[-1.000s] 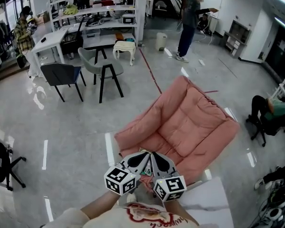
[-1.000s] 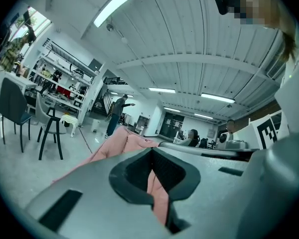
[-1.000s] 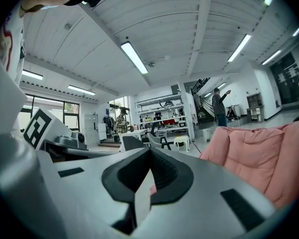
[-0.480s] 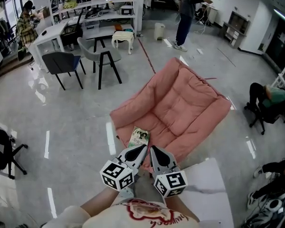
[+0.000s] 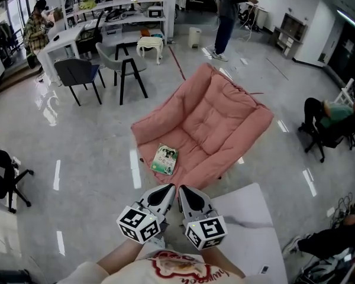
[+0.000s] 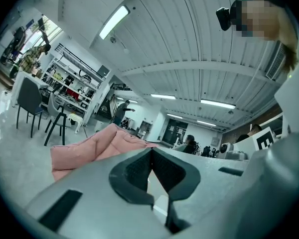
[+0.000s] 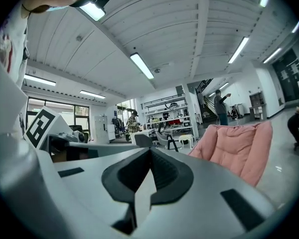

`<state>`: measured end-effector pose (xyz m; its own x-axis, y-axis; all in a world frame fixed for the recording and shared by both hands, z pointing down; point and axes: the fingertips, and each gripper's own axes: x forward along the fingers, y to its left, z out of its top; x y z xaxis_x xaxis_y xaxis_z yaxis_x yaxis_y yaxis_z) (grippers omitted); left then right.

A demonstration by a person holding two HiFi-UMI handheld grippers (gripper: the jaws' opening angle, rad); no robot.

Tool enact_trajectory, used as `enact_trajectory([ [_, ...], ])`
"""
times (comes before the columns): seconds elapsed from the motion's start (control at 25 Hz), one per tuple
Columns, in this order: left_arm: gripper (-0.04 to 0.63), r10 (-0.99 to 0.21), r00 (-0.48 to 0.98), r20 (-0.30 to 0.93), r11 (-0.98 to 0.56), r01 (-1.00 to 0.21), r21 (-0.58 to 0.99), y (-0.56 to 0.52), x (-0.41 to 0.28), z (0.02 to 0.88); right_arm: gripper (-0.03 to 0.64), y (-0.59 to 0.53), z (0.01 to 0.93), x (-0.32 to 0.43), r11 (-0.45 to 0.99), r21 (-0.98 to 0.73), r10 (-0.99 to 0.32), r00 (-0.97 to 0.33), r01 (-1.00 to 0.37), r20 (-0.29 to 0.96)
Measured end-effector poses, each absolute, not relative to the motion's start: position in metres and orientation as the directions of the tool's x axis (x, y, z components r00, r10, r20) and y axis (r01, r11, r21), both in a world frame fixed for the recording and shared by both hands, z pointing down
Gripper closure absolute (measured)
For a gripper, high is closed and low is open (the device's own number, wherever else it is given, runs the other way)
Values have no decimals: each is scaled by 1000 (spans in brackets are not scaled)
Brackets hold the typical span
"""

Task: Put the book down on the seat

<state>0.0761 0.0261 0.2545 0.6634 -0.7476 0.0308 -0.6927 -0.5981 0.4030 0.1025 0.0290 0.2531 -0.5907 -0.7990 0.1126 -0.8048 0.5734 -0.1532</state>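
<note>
The book (image 5: pixel 165 158) lies flat near the front edge of the pink seat (image 5: pixel 225 120), so the job looks done. The left gripper (image 5: pixel 167 189) and right gripper (image 5: pixel 184 190) hang well apart from it, fingers (image 6: pixel 134 172) clenched together on nothing.

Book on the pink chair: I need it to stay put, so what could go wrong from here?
The book lies at the front left edge of the pink chair and its cushioned seat, so it may slide onto the floor. The left gripper and right gripper are shut, empty and clear of it, so neither could catch it.
</note>
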Motion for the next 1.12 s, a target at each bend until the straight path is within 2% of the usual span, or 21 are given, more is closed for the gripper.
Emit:
enact_trajectory([
  [0.68,592,-759,651,6,-606,-709,360,99,63,240,617,96,237,87,602,-139,-787,-614,-787,68],
  [1.12,592,-738,675,23,-618,-689,379,212,13,252,617,208,252,39,564,-167,-807,-582,-809,96],
])
